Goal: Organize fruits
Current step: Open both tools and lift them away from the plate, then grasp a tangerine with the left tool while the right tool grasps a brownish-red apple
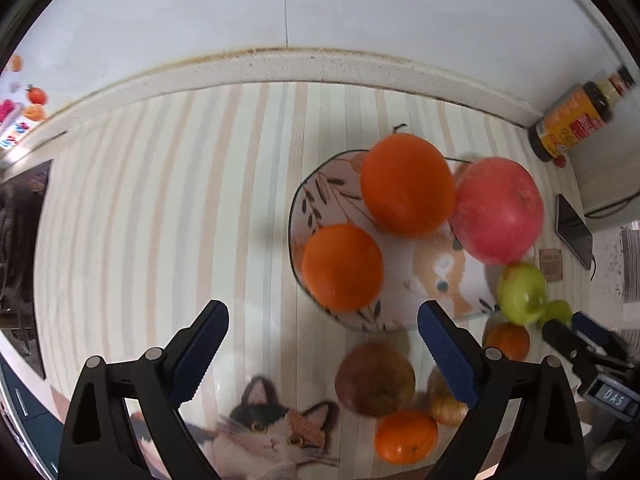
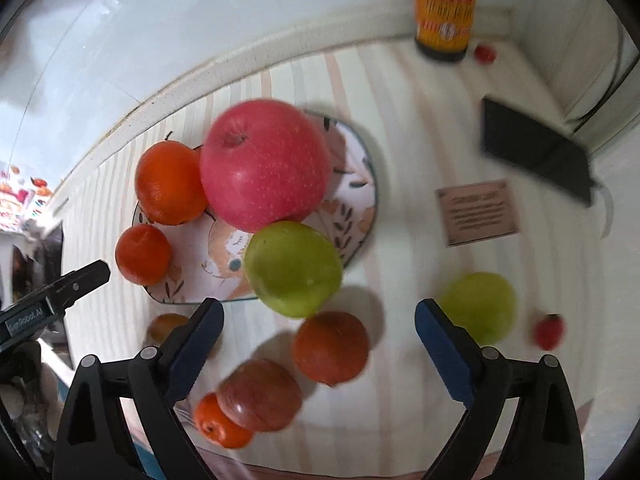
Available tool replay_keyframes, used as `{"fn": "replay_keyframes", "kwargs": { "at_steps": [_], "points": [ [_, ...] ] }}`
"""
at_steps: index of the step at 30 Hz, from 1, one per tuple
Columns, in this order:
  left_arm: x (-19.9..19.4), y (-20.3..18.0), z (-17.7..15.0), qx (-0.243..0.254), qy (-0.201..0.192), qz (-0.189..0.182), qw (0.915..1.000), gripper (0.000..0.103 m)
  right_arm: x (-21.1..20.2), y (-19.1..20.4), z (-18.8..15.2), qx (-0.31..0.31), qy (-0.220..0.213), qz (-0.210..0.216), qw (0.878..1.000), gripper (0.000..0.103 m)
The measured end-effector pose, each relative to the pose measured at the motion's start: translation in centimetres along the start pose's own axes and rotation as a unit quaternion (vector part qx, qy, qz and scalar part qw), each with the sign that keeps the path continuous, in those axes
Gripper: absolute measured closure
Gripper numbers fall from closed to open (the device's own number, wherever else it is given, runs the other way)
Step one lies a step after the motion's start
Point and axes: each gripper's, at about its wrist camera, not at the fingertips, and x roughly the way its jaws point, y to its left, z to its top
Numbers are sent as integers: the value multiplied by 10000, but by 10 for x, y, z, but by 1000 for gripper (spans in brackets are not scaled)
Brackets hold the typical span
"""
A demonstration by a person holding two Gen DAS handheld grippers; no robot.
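Note:
A patterned plate (image 1: 400, 312) (image 2: 360, 184) holds two oranges (image 1: 408, 182) (image 1: 342, 268) and a big red apple (image 1: 498, 210) (image 2: 264, 164). A green apple (image 2: 294, 268) (image 1: 522, 294) sits at the plate's near edge, just ahead of my right gripper (image 2: 320, 344), which is open and empty. On the cloth lie an orange (image 2: 330, 346), a brownish-red apple (image 2: 260, 394) (image 1: 374, 378), a small orange (image 2: 220, 420) (image 1: 406, 436) and a second green apple (image 2: 480, 306). My left gripper (image 1: 322, 344) is open and empty beside the plate.
A sauce bottle (image 1: 576, 120) (image 2: 446, 4) stands at the back wall. A black phone (image 2: 536, 156) and a small brown card (image 2: 476, 212) lie to the right. Small red fruits (image 2: 550, 332) (image 2: 486, 53) lie on the striped cloth. A cat picture (image 1: 268, 432) is printed near the front.

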Motion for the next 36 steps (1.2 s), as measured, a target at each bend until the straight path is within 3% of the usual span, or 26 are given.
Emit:
{"fn": "replay_keyframes", "kwargs": {
  "at_steps": [13,29,33,36],
  "points": [
    [-80,-29,-75,31,-739,29,9973,6,-90,31,-59,-675,-845,-585,9924,4],
    [-149,-39,-104,80,-1412,86,9899,6,-169,42,-100,-767,-1356,-127,9877,4],
    [-141,-37,-104,94,-1324,43,9911,5,-171,37,-100,-622,-1316,98,9893,4],
    [-116,-35,-106,110,-1058,94,9943,0,-150,27,-96,-471,-1019,268,9933,4]
  ]
}}
